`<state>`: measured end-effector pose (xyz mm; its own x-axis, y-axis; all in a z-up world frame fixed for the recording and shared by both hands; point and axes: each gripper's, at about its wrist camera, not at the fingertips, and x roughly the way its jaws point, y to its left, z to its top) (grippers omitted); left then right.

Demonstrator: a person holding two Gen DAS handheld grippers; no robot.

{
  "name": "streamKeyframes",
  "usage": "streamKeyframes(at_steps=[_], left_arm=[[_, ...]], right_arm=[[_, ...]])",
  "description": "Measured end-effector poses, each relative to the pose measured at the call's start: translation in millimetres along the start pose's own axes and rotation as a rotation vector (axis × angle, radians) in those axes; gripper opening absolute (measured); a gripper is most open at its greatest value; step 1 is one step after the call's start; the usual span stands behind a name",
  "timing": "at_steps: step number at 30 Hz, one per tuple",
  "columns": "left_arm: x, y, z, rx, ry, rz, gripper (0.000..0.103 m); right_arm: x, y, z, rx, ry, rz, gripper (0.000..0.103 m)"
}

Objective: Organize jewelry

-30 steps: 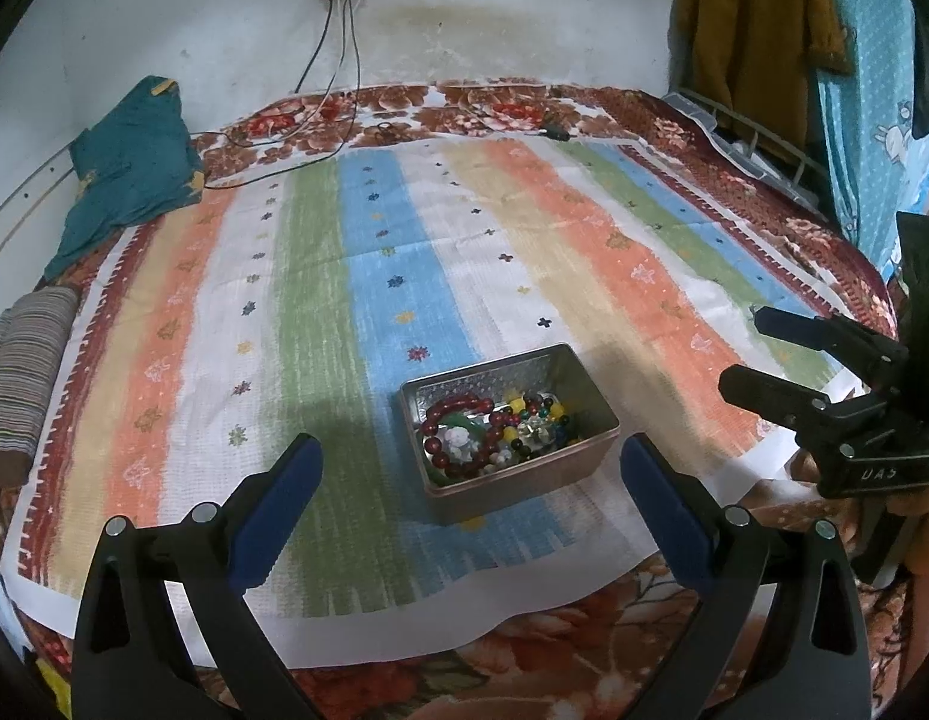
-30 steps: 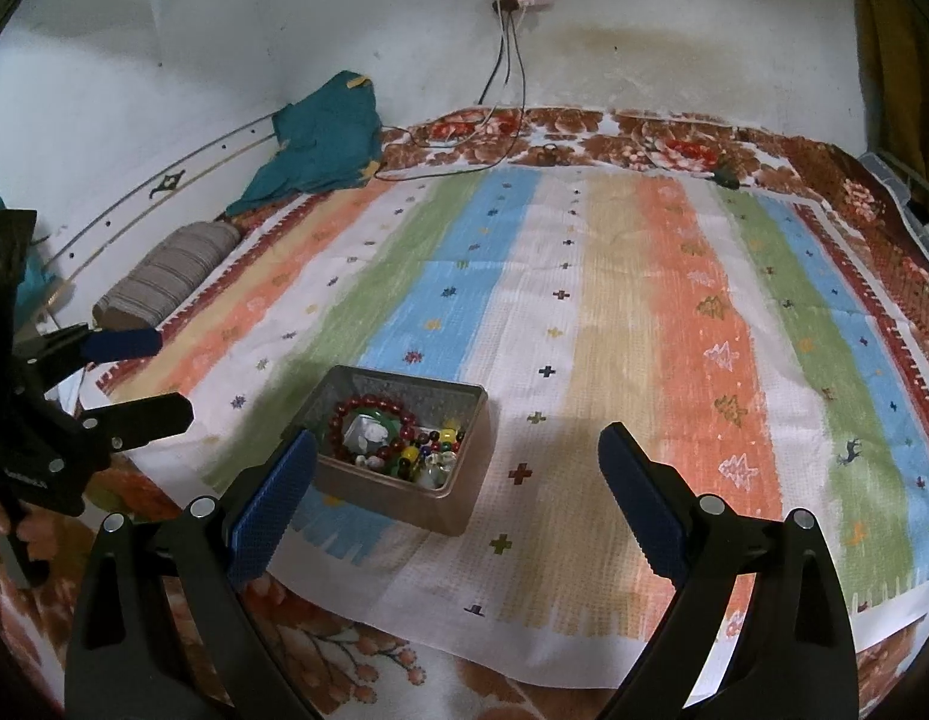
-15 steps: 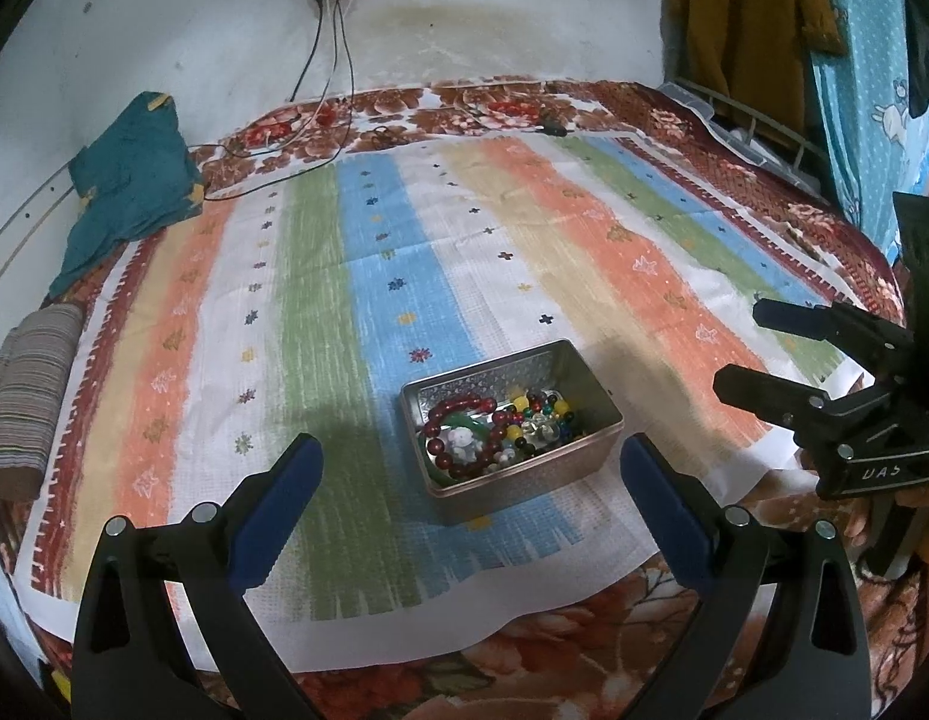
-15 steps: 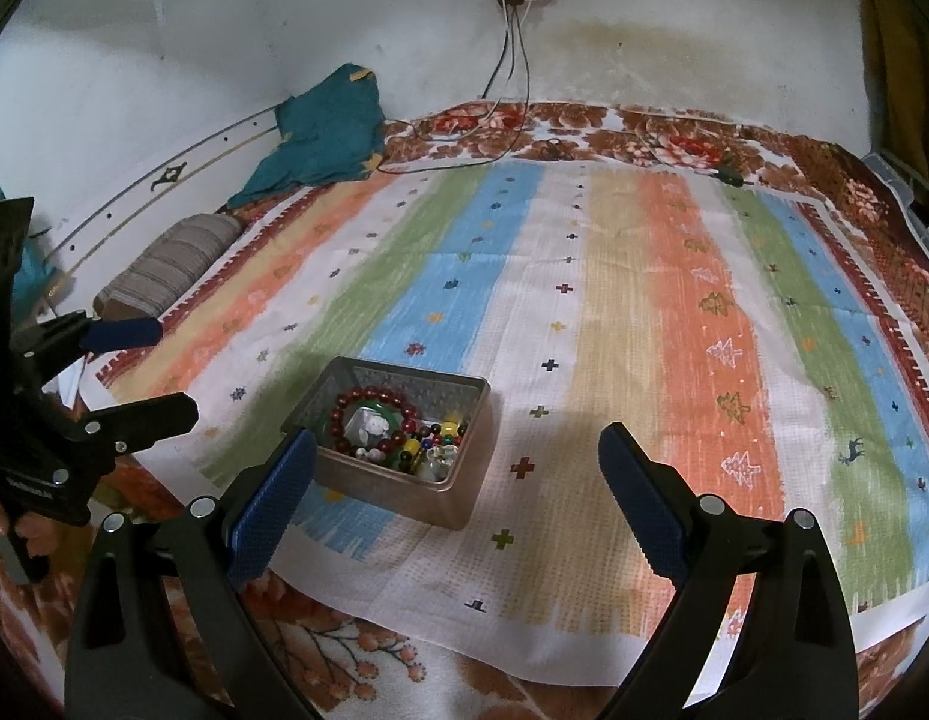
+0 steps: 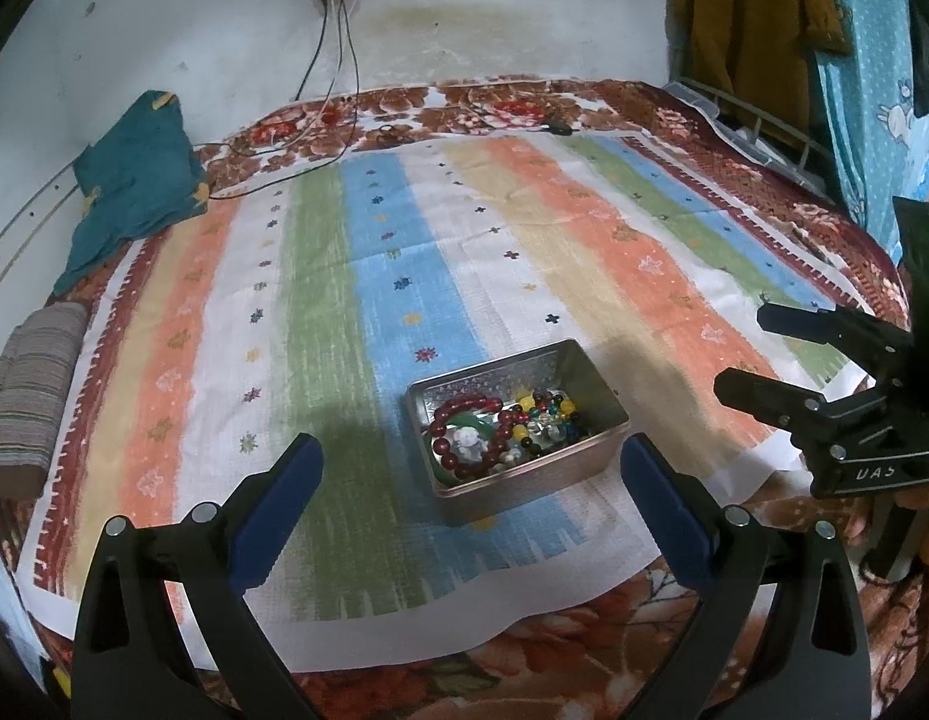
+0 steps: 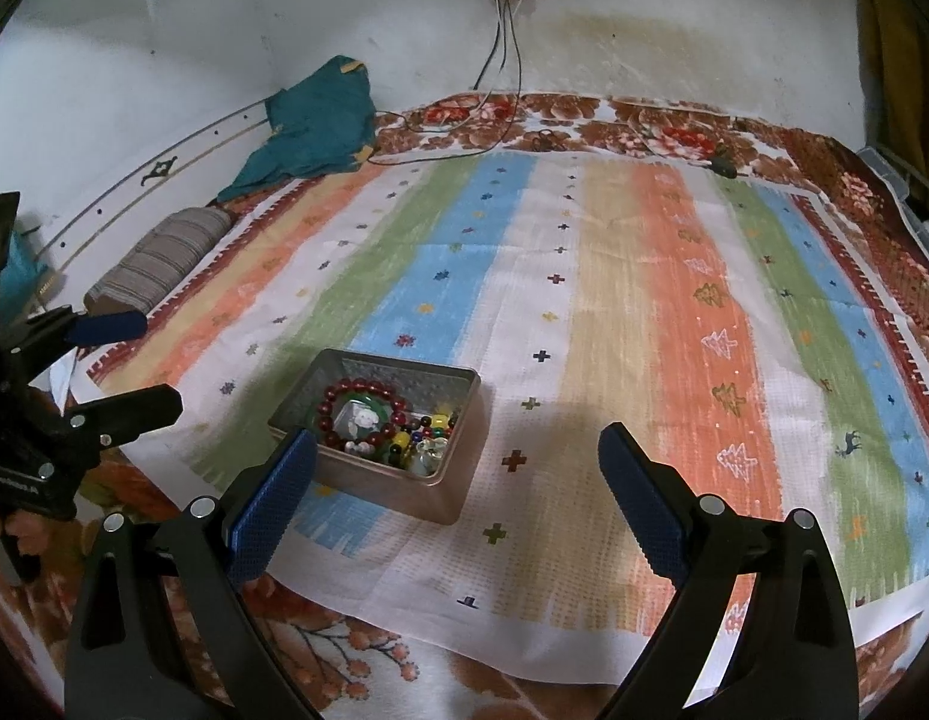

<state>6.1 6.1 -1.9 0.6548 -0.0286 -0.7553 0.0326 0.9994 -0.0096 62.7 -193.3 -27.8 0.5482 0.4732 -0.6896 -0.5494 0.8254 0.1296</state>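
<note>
A metal tin (image 5: 575, 456) sits on the striped cloth (image 5: 404, 276), near its front edge. Inside the tin lie a red bead bracelet (image 5: 464, 405) and loose coloured beads (image 5: 545, 414). The left gripper (image 5: 472, 483) and right gripper (image 6: 455, 477) hover just before the tin, both spread wide and holding nothing.

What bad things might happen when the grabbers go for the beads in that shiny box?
1. The red bead bracelet lies tangled among loose coloured beads, so lifting it might drag some out.
2. The silver metal tin sits on a soft striped cloth and may tip or slide if nudged.
3. The left gripper and right gripper, both with jaws open, are close together and could bump.
</note>
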Motion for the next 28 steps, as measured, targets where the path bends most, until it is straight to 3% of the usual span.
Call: streamKeyframes(at_steps=[11, 28], left_arm=[[-0.7, -0.3, -2.5, 0.009, -0.013, -0.037, 0.097], [0.0, -0.9, -3.8, 0.009, -0.008, -0.035, 0.097]], right_arm=[[0.5, -3.6, 1.1, 0.010, 0.002, -0.001, 0.095], [2.9, -2.1, -1.7, -0.006, 0.016, 0.002, 0.095]])
